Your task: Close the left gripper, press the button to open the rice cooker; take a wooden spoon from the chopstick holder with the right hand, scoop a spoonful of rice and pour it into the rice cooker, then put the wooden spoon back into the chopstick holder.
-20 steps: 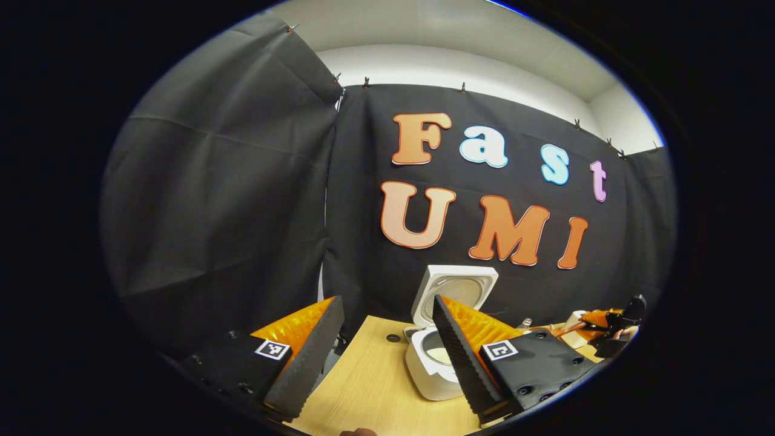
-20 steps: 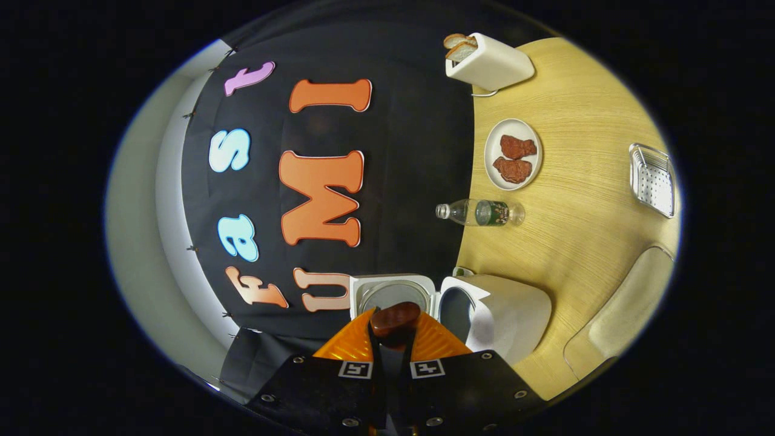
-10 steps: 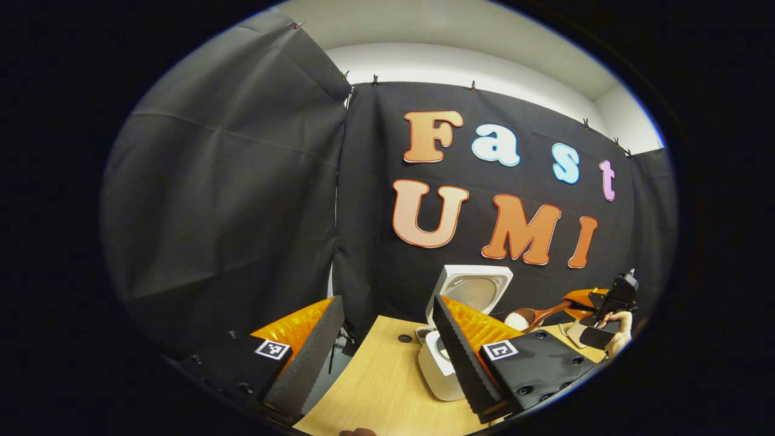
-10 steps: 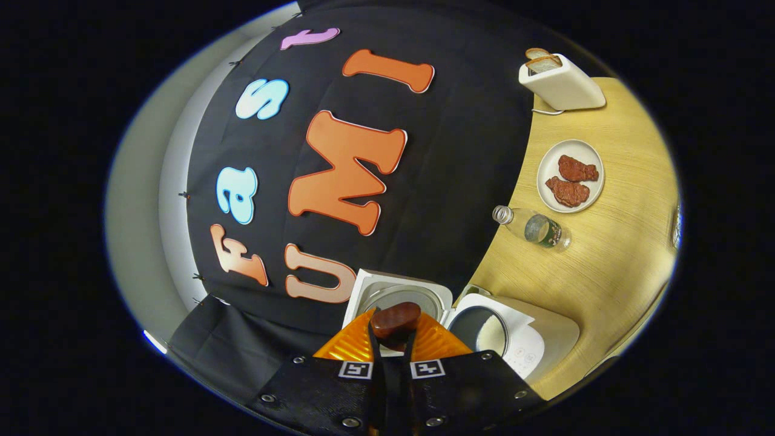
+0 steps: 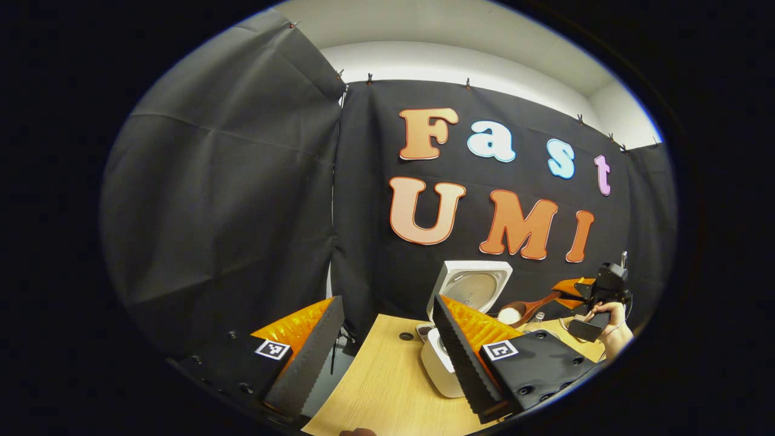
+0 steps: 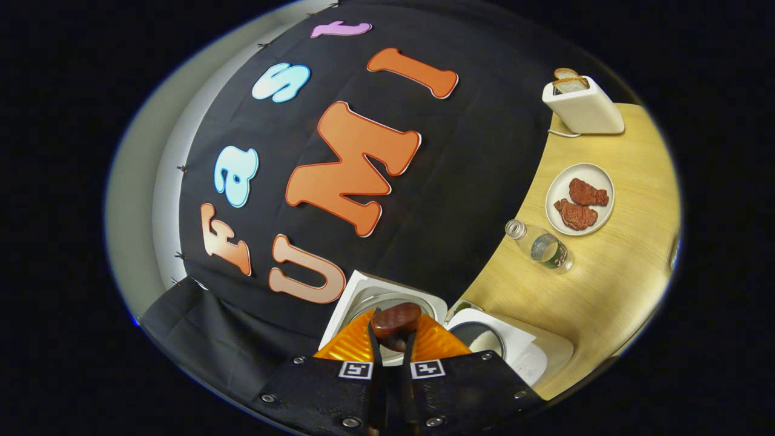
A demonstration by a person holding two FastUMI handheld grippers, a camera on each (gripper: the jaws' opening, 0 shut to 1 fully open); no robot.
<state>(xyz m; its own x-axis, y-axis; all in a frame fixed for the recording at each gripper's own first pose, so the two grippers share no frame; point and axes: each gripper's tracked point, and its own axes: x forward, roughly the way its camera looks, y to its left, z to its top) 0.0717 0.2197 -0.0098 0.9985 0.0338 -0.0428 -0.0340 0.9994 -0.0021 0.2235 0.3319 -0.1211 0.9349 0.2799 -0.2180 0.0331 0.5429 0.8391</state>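
Meanwhile right gripper (image 6: 392,339) jaws clamp the wooden spoon (image 6: 396,320) above the rice cooker (image 6: 514,351); left gripper (image 5: 387,354) jaws gape empty.

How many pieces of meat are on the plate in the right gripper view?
2. Both lie on the white plate near the bottle: one piece toward the toaster, the other piece beside it. None looks hidden.

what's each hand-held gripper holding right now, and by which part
Right hand-held gripper clamps the wooden spoon by its handle, rice in the bowl. Left hand-held gripper is open, holding nothing.
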